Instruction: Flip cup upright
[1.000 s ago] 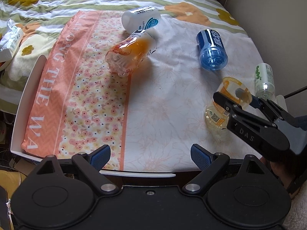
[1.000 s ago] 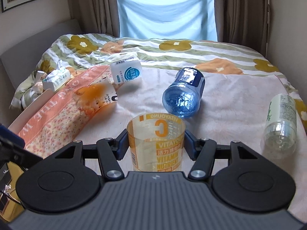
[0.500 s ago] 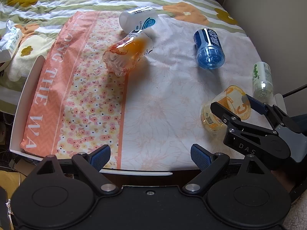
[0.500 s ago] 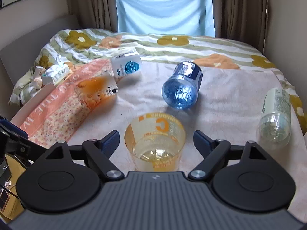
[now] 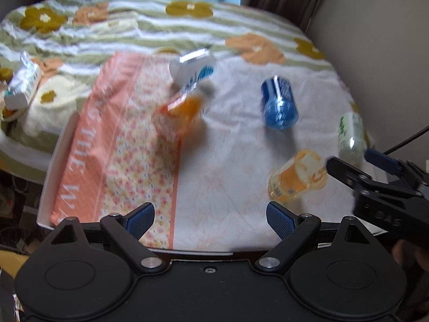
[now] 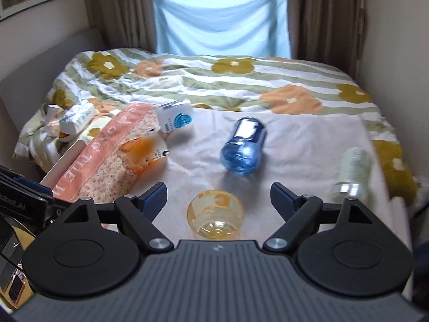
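Cup [image 5: 297, 178], seen from the left wrist, is a yellow translucent thing on the white cloth [image 5: 236, 161] at the near right of the bed, mouth up though it looks a bit tilted; the view is blurred, so I cannot be sure. The left gripper [image 5: 210, 218] hangs at the near edge with its jaws spread and nothing between them. The right gripper [image 5: 359, 161] sits just right of the cup, apart from it. Farther off lie a blue bottle [image 5: 278, 103], an orange bottle [image 5: 179, 114] and a clear bottle [image 5: 351, 131], all on their sides.

From the right wrist, the cup [image 6: 215, 216] stands mouth up on the cloth between and just ahead of the right gripper [image 6: 218, 197], whose jaws are spread wide and clear of its walls. The blue bottle [image 6: 244, 147] lies beyond.

The flip looks done and the step in hand is the release. Next, I judge, the right gripper should back straight off without brushing the rim, since soft bedding could let the cup topple.
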Tool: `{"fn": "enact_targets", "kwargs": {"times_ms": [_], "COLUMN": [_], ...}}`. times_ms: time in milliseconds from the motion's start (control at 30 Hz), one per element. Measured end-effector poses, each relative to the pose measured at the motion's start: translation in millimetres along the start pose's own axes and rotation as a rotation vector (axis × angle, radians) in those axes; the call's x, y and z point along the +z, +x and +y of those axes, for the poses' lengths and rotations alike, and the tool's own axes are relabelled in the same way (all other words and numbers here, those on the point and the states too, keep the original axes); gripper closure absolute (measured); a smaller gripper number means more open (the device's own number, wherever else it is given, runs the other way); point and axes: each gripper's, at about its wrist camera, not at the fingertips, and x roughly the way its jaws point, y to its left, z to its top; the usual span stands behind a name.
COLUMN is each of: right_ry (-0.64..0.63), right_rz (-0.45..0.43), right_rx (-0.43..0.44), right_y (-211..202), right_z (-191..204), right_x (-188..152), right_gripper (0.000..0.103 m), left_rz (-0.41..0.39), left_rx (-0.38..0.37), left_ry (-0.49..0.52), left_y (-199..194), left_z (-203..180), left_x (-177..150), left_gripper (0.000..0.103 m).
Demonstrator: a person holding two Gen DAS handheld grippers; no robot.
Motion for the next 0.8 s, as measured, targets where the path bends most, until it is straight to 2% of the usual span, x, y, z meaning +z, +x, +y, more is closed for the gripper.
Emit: {"fn": "enact_targets", "kwargs": {"times_ms": [67,267,433,800], "right_ry": [0.021,0.028,0.067,0.133], "right_rz": [0.025,0.038,0.130,0.200], "right_rx": [-0.024,-0.109,-0.149,-0.183], "right_y": [-16.2,-55.2,-63.7,-64.9], "right_z": [-3.1,-10.4,-16.8,-25.1], "right_x": [8.3,19.7,15.7,-7.9], "right_gripper": [0.000,0.000,0.000,0.000], "left_rz": [-0.040,-0.159,-0.239,-0.244], "left_rx": [0.010,0.044,0.073,0.092], "left_ry": [0.013,0.051,0.085,0.120], "left_y": [-12.7,-46.1,-62.8,-62.9], "left_z": [-2.4,-9.3,-17.4,-34.1], "left_x": [1.9,1.5,-7.5,-29.2], "left_gripper": [0.010,0.010,0.000,0.000]}}
